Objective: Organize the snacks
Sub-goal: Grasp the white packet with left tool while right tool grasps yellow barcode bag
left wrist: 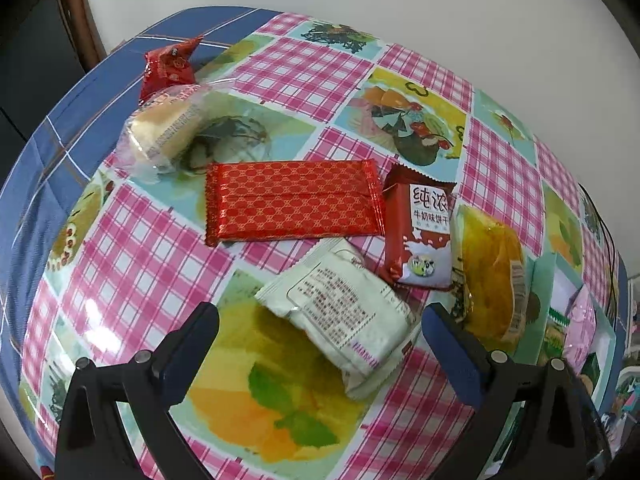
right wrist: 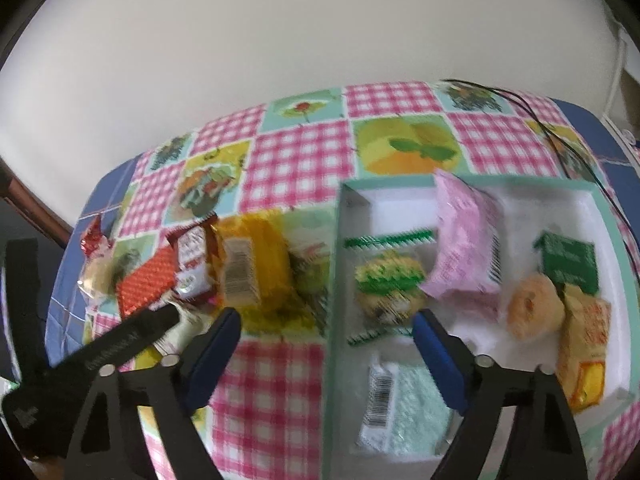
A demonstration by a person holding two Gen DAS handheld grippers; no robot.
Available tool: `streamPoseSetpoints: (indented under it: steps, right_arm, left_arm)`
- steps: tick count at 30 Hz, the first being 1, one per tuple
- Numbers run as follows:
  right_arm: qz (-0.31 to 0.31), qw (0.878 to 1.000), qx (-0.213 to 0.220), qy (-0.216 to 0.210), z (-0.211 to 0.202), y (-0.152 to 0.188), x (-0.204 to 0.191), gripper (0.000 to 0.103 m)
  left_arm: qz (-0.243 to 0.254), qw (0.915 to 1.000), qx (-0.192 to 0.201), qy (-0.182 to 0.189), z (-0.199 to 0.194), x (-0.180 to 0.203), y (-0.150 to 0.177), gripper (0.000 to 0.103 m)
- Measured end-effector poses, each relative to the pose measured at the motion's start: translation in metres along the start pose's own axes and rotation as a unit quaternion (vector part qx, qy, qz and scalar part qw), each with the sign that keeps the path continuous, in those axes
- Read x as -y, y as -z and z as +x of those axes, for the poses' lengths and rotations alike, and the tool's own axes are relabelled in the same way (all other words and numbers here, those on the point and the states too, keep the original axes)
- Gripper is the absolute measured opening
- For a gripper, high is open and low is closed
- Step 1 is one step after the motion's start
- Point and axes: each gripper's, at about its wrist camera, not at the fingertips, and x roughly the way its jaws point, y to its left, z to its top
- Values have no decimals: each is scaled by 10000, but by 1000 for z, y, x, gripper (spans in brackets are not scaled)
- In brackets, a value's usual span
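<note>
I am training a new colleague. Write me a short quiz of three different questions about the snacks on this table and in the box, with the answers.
1. True or false: the pink plastic snack packet lies inside the mint-green cardboard box.
2. Which packet lies between the fingers of the left gripper? A: the long red packet with gold pattern. B: the white printed packet. C: the yellow-orange cake packet.
3. Fill in: the right gripper is ____ and holds nothing.

Key: 1 true; 2 B; 3 open.
</note>
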Motion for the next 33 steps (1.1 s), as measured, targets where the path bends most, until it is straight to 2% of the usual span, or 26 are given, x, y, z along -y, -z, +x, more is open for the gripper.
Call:
streamPoseSetpoints:
  steps: [6, 12, 15, 26, 29, 33]
  right_arm:
    - [-157, 9998, 123, -85, 9, -12, -15, 75]
    - [-179, 9993, 114, -311, 26, -18, -22, 73]
    - [-62, 9989, 85, -464, 36, -20, -22, 67]
    - [-200, 9980, -128, -587, 64, -15, -41, 66]
    - [-235, 9981, -199, -529, 69, -13, -43, 59]
    - [-195, 9980, -231, -548, 69, -12, -43, 54]
  left_arm:
    - [-49, 9999, -72, 62, 12, 0, -7, 101]
    - [52, 9999, -136, 1, 25, 3, -9, 101]
    - [62, 9999, -155, -33, 30, 5, -13, 101]
    - [323, 9978, -350, -468, 48, 5, -22, 101]
    - [380, 9971, -354, -556, 49, 2, -24, 95]
    - [500, 9970, -311, -504, 44, 3, -23, 77]
